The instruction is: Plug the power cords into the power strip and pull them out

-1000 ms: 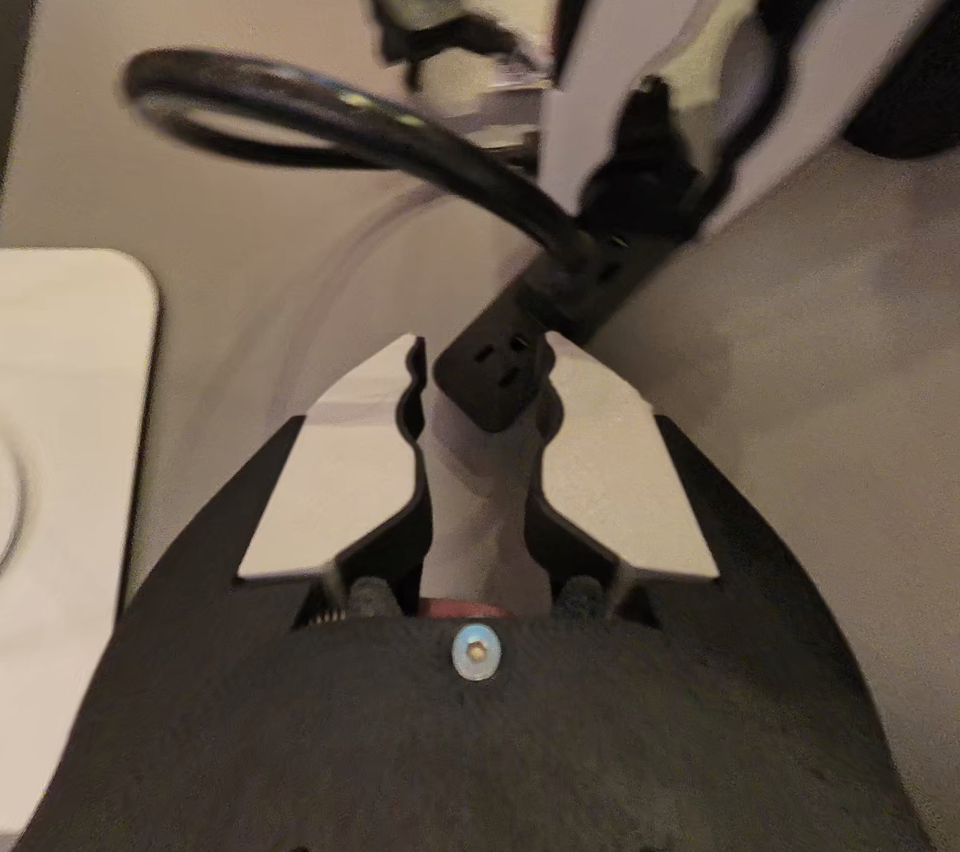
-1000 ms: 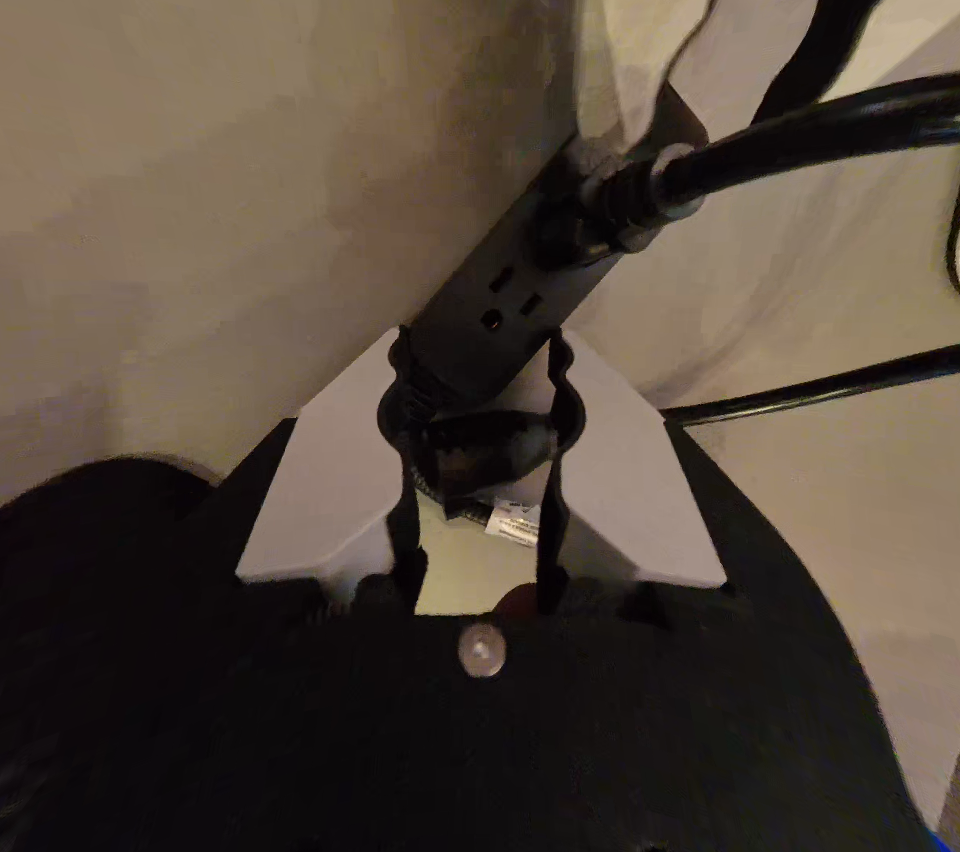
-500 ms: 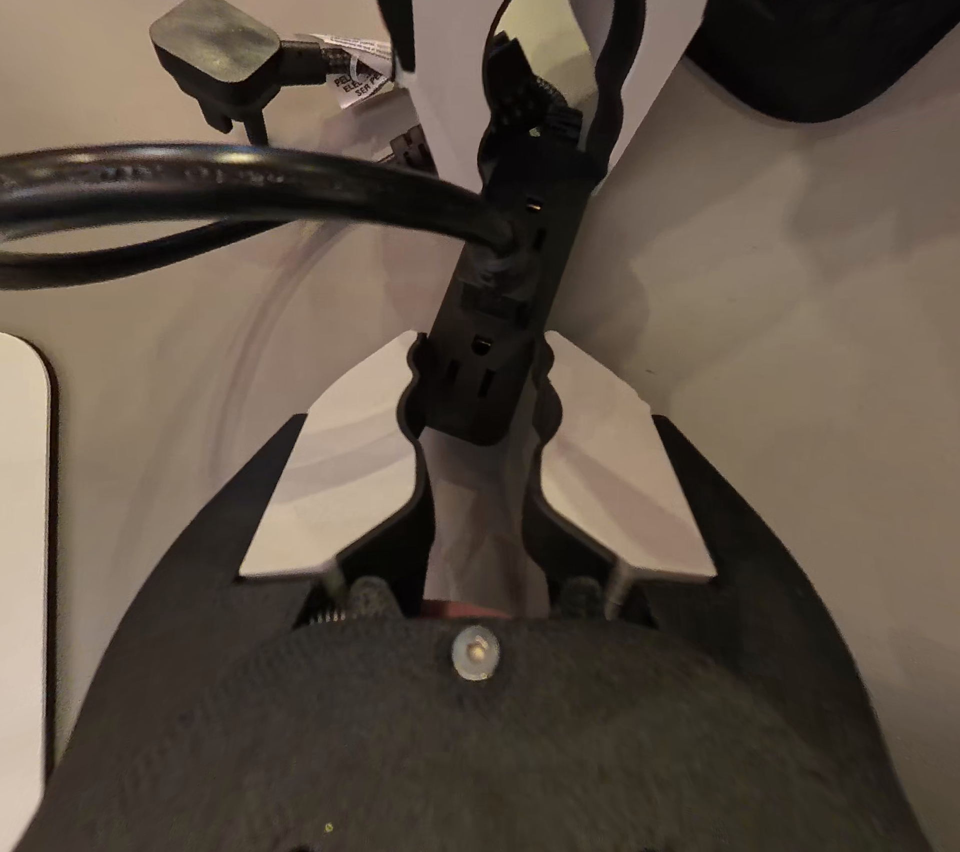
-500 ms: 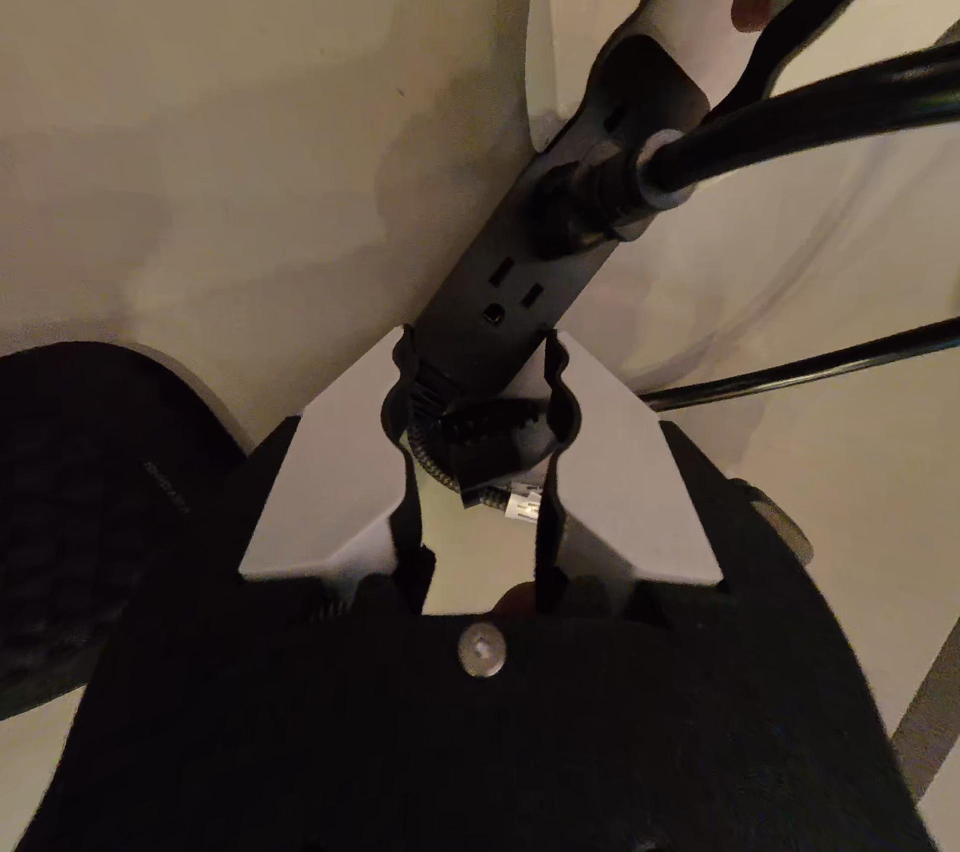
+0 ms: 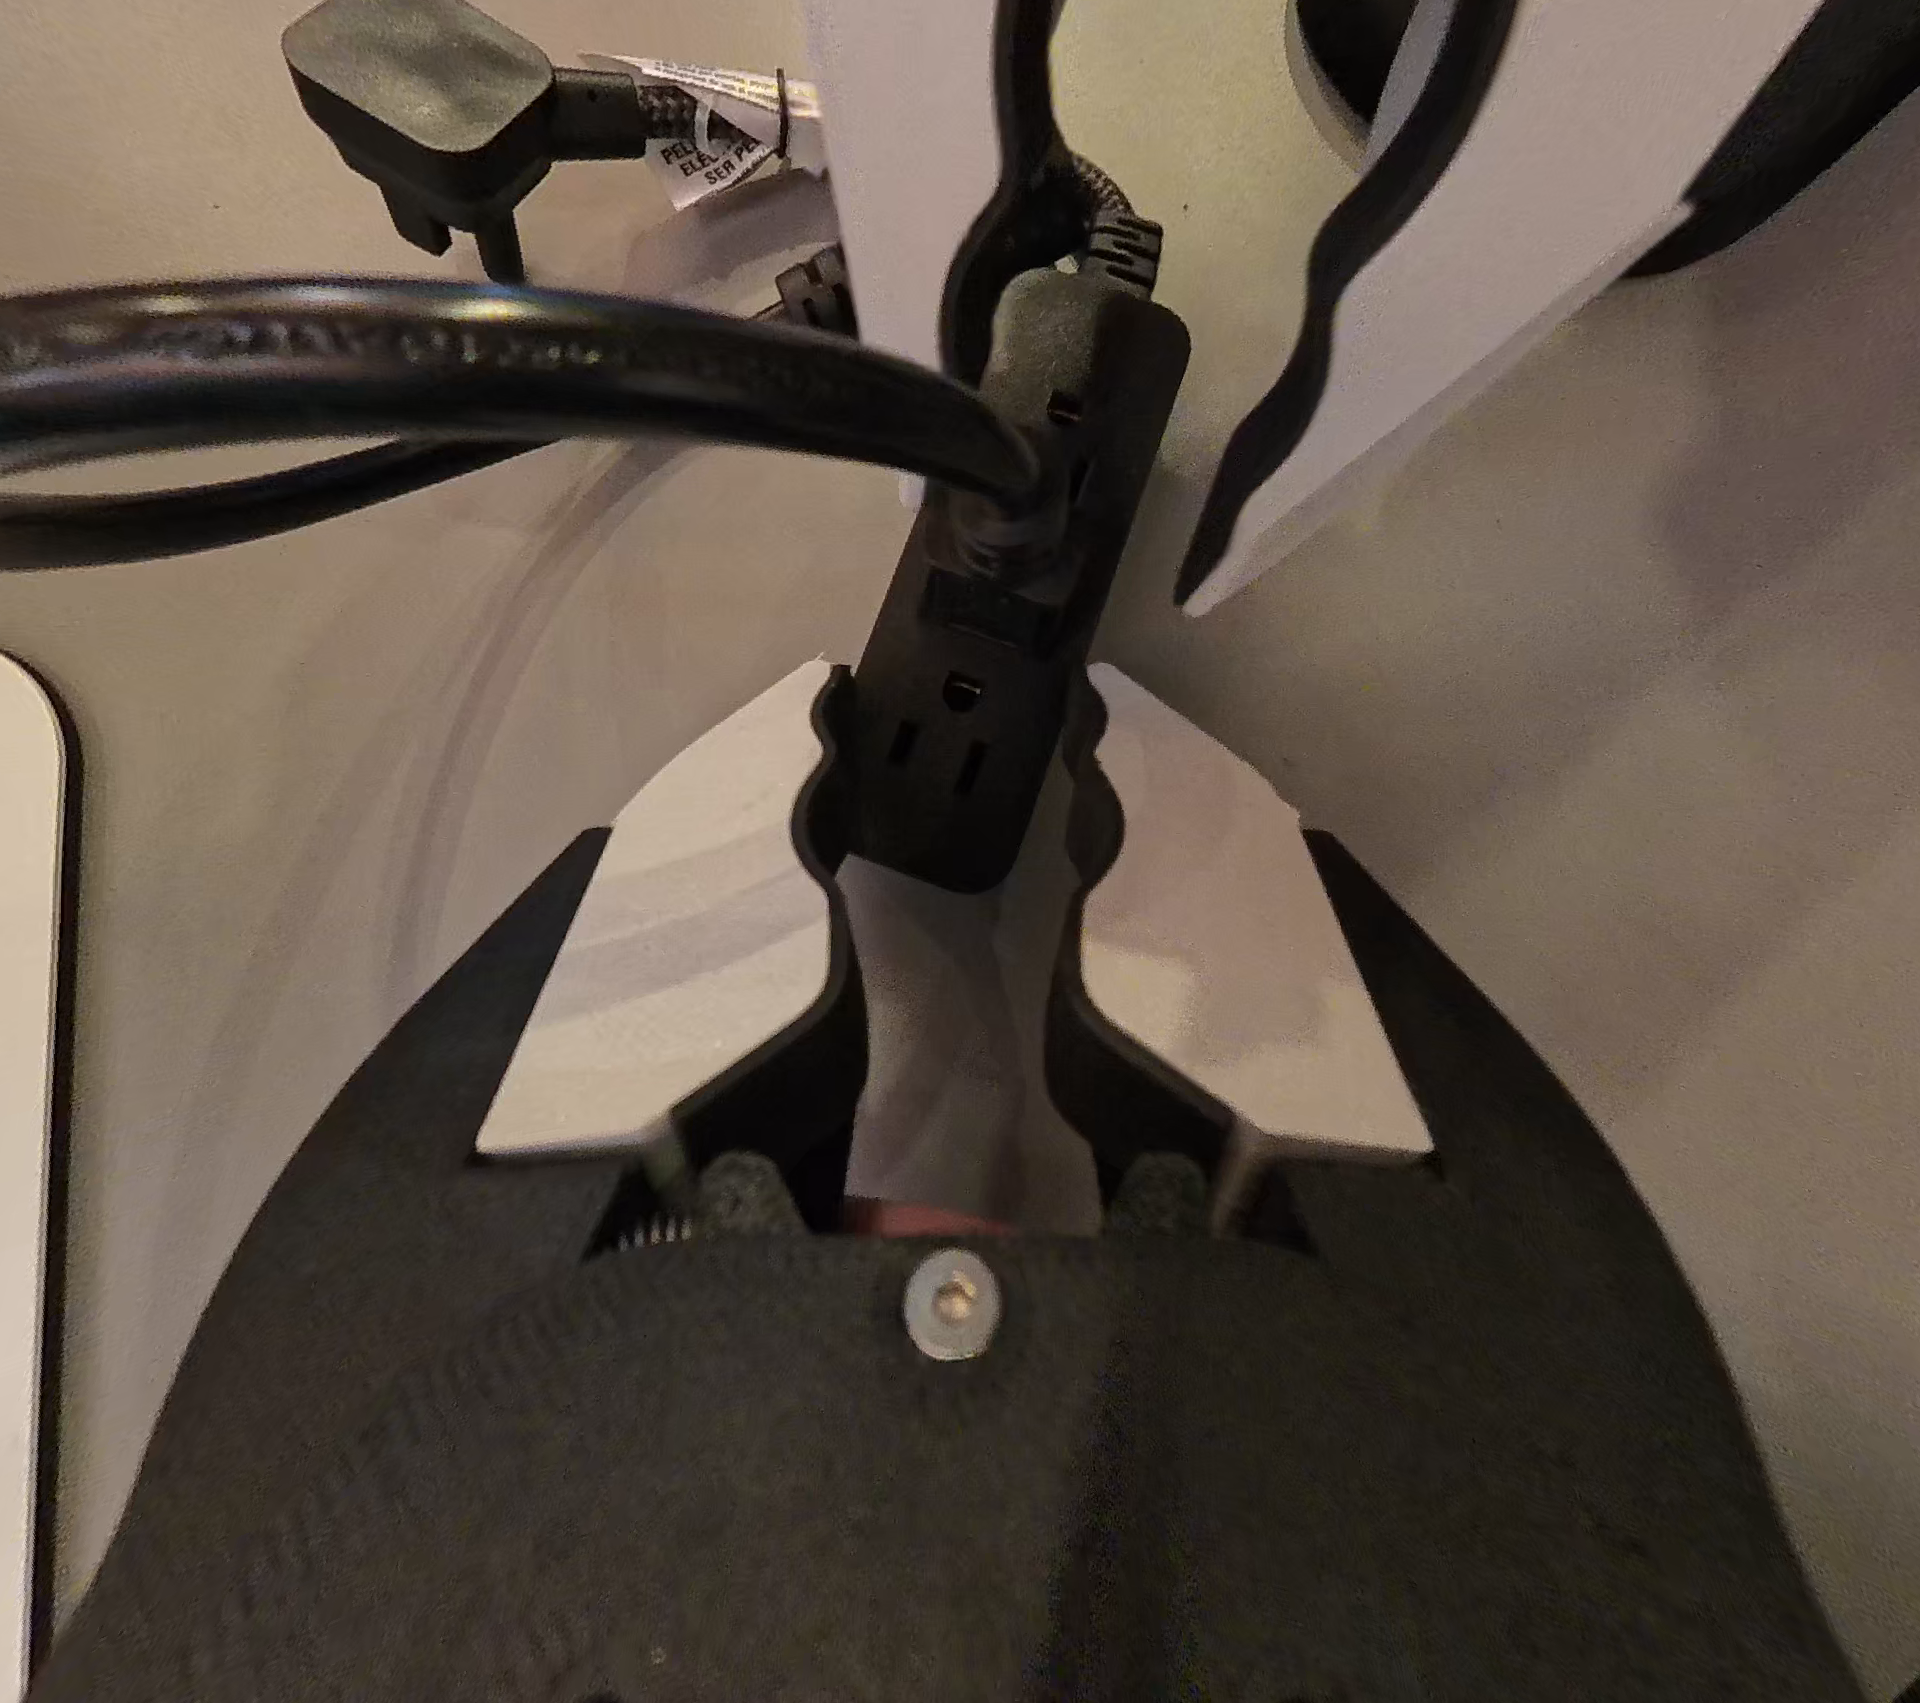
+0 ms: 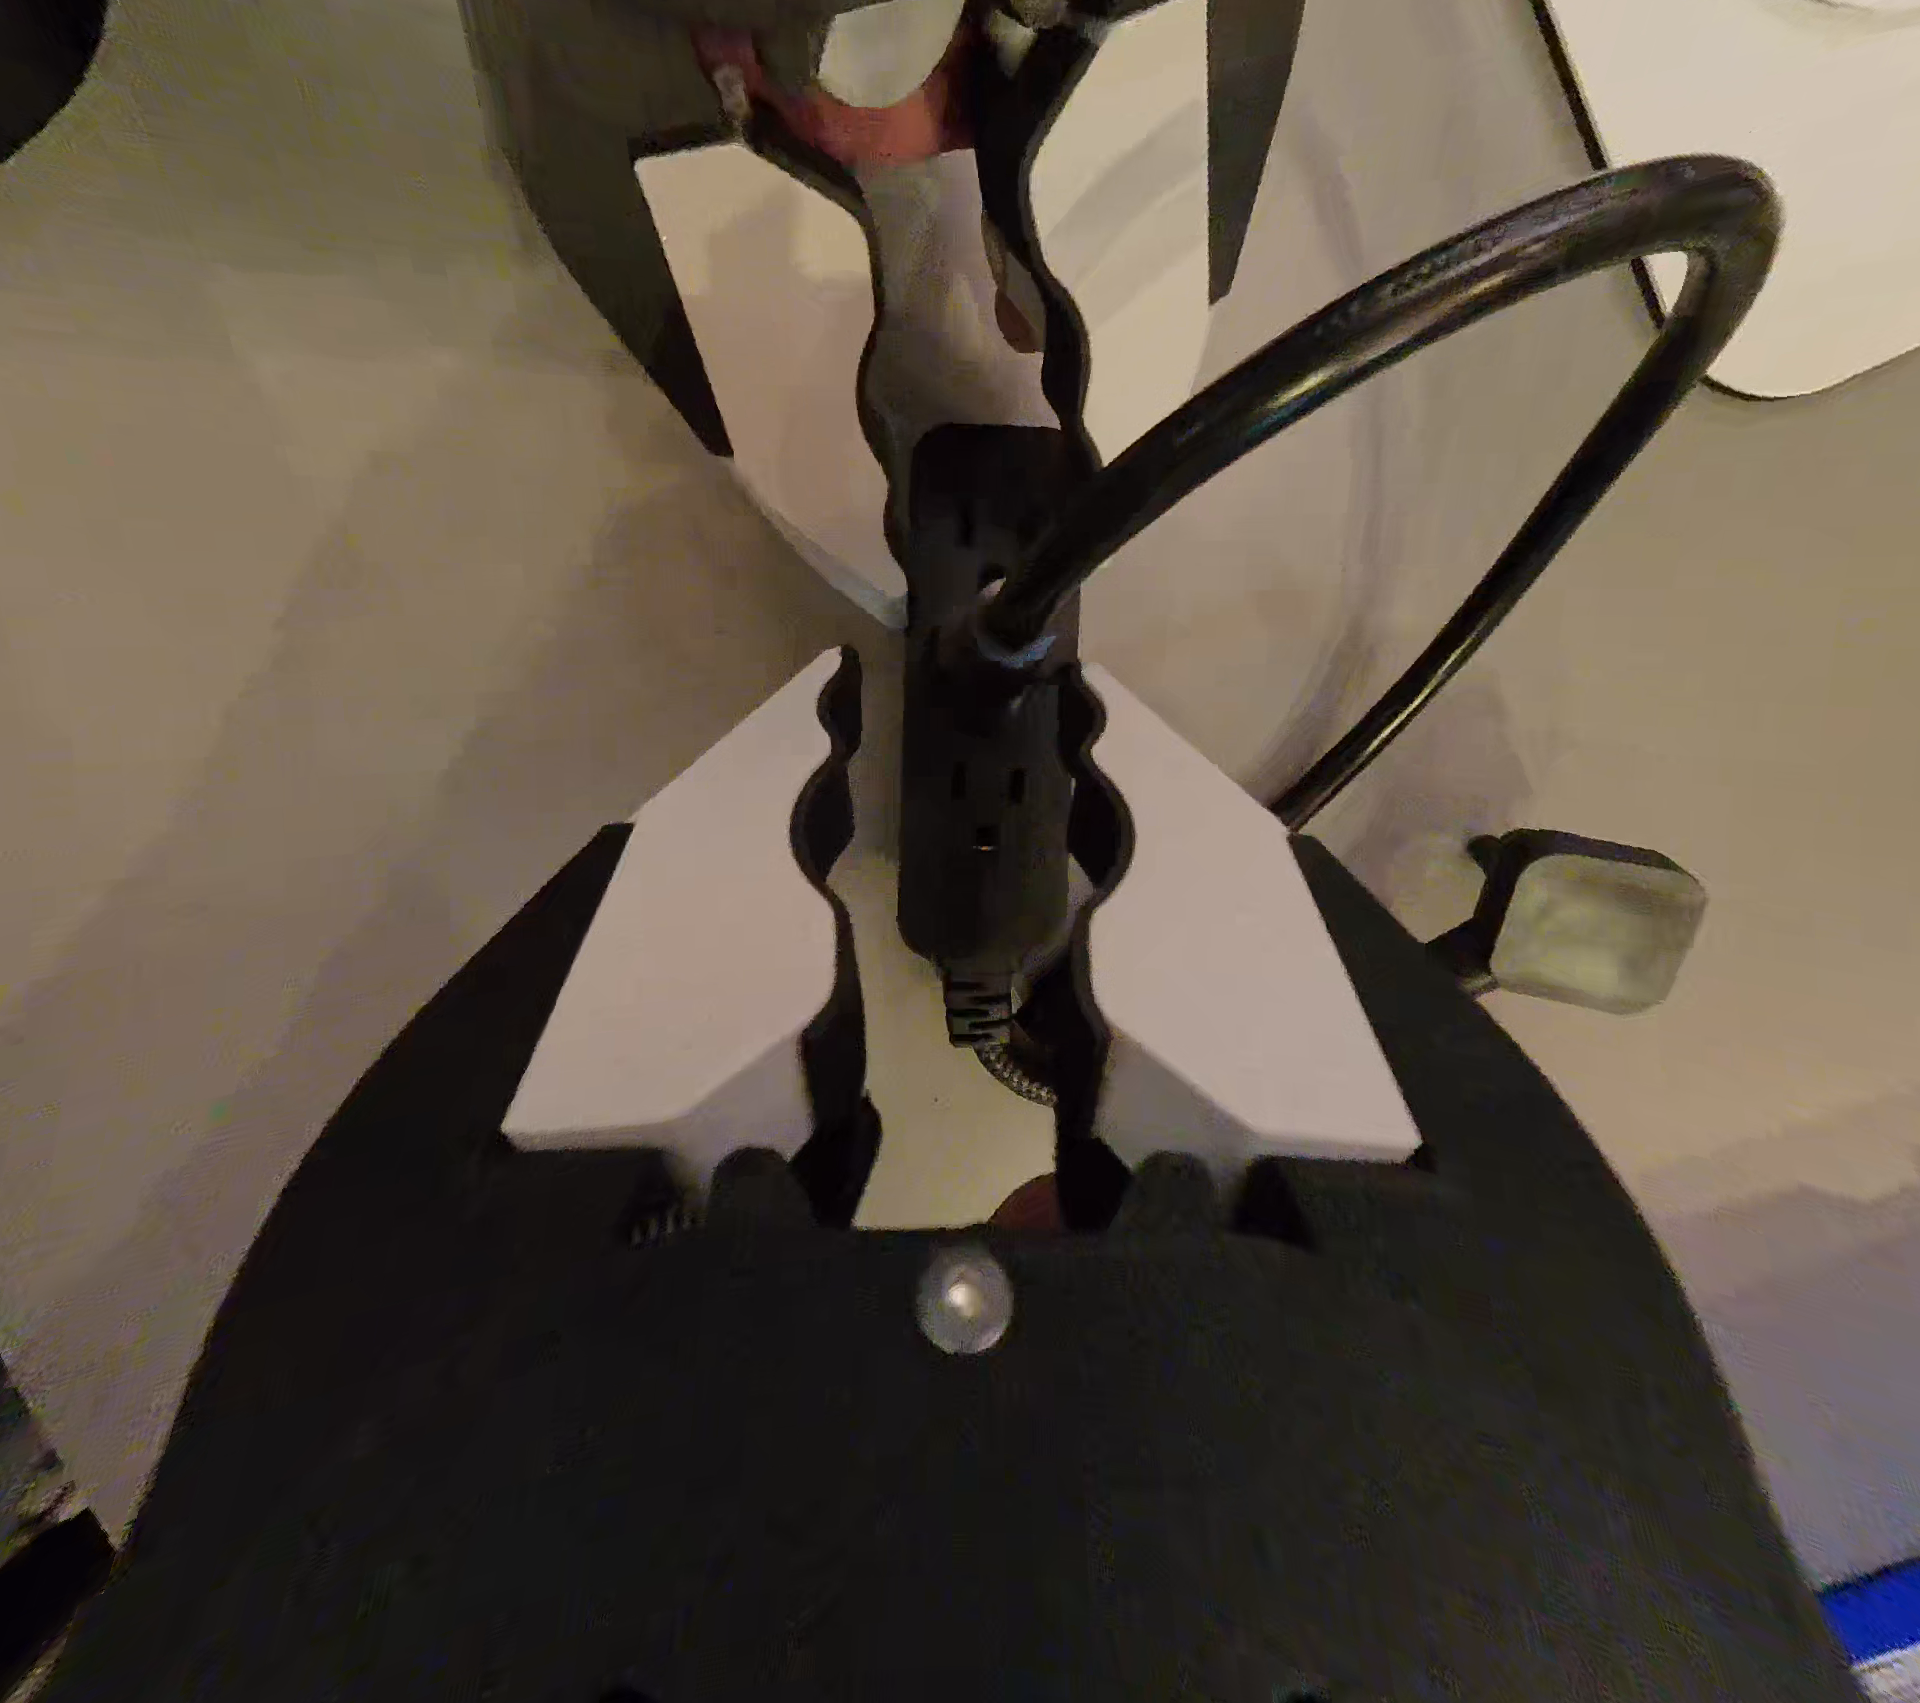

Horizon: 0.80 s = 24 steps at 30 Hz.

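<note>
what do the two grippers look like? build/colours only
Both match. The left gripper and right gripper each have a textured matte-black body, flared like wings, with one silver screw at its centre. The fingers are white wedge blocks edged with wavy black pads. Small coil springs sit at the finger bases. No cables or markings show on them.

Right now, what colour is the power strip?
Black; the long plastic power strip shows best in the right wrist view.

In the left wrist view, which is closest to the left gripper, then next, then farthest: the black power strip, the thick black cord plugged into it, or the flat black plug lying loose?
1. Black power strip: its end sits between the left gripper fingers.
2. Thick black cord: plugged in mid-strip, looping off left.
3. Flat black plug: lying loose, far upper left.
</note>
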{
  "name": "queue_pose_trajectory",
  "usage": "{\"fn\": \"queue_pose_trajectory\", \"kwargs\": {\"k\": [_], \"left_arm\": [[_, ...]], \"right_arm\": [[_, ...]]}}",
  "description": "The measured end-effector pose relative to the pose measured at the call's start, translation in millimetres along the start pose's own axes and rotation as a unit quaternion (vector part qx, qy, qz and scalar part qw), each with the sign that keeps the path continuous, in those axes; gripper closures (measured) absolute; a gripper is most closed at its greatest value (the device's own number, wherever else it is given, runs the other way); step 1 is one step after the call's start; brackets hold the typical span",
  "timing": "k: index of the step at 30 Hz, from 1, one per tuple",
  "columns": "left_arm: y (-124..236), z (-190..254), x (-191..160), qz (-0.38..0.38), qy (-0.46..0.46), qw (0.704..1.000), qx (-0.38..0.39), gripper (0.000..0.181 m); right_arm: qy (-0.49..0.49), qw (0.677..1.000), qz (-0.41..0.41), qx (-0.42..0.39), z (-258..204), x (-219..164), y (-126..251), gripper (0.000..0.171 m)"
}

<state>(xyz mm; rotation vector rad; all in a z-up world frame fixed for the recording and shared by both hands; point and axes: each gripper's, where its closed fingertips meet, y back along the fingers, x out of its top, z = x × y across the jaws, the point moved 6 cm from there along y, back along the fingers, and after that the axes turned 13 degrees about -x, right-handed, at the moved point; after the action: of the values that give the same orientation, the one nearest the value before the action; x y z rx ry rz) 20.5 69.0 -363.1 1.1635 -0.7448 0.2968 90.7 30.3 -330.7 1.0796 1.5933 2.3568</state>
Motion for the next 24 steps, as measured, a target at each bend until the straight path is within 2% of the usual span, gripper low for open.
{"fn": "queue_pose_trajectory", "kwargs": {"k": [7,9,14,17,22,24], "left_arm": [[-1,0,-1,0.011,0.001,1.000,-0.004,0.143],[-1,-1,-2,0.018,0.001,1.000,-0.008,0.143],[0,-1,-3,0.034,-0.006,0.999,-0.015,0.144],[2,1,-5,0.038,-0.017,0.999,-0.028,0.148],[-4,4,-3,0.037,-0.022,0.999,-0.031,0.134],[-9,7,0,0.039,-0.024,0.998,-0.040,0.136]], "right_arm": [[-0.002,0.998,-0.058,0.026,-1,8,-16,0.136],[0.010,0.997,-0.071,0.020,4,7,-17,0.149],[0.037,0.995,-0.083,0.033,5,8,-17,0.148],[0.081,0.993,-0.068,0.045,2,7,-16,0.149],[0.166,0.982,-0.053,0.075,4,-4,-10,0.149],[0.173,0.980,-0.055,0.086,5,-7,-8,0.149]]}}
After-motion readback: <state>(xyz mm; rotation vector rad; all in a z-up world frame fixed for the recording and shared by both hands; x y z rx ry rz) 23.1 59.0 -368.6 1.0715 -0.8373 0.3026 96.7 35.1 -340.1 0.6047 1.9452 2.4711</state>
